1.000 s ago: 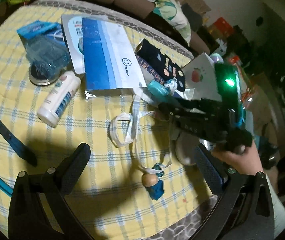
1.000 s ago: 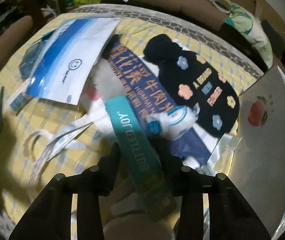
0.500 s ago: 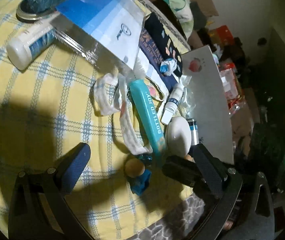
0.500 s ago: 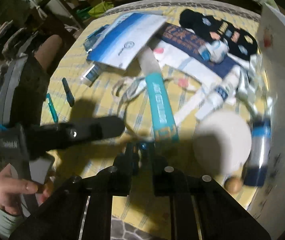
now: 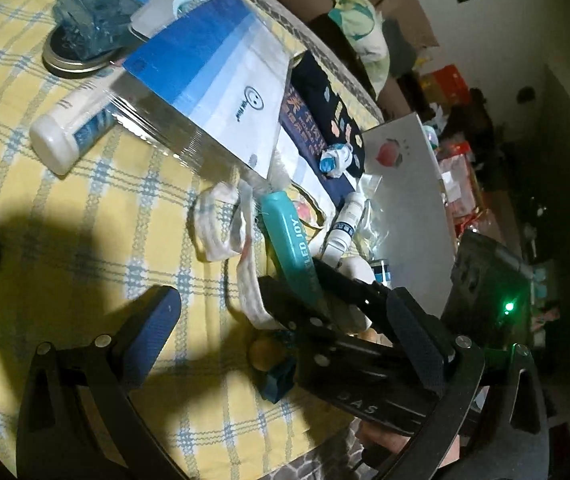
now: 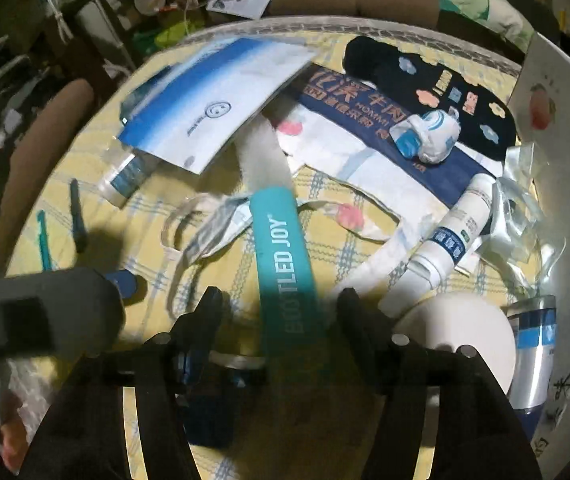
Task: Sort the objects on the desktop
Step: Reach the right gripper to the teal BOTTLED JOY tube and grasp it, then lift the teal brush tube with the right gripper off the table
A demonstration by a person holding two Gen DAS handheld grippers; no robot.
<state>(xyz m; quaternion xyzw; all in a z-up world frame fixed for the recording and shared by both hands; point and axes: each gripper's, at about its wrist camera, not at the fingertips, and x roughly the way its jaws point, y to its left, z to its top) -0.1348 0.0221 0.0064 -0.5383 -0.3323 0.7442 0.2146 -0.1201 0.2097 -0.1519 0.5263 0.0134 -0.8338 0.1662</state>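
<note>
A teal strap (image 6: pixel 285 264) printed BOTTLED JOY lies on the yellow checked tablecloth (image 5: pixel 97 216), its far end under a white bag. My right gripper (image 6: pixel 279 300) straddles the strap's near end. Its jaws are opening, a gap shows on each side of the strap, and the pads do not press on it. In the left wrist view that right gripper (image 5: pixel 293 276) shows as a black body over the teal strap (image 5: pixel 285 228). My left gripper (image 5: pixel 283 300) hangs wide open just behind it and holds nothing. A wooden bead with a blue piece (image 5: pixel 267 356) lies under the left gripper.
Around the strap lie a small white bottle (image 6: pixel 449 236), a white round object (image 6: pixel 457 332), a crumpled blue-white wrapper (image 6: pixel 425 136), a blue-white pouch (image 5: pixel 213 92) and a larger white bottle (image 5: pixel 69 136). A white board (image 6: pixel 557 160) stands on the right. Two pens (image 6: pixel 77 216) lie at the left.
The right gripper, shut half a second ago, has moved in over the strap's near end and its jaws have parted around it. The left gripper has sunk a little and rolled.
</note>
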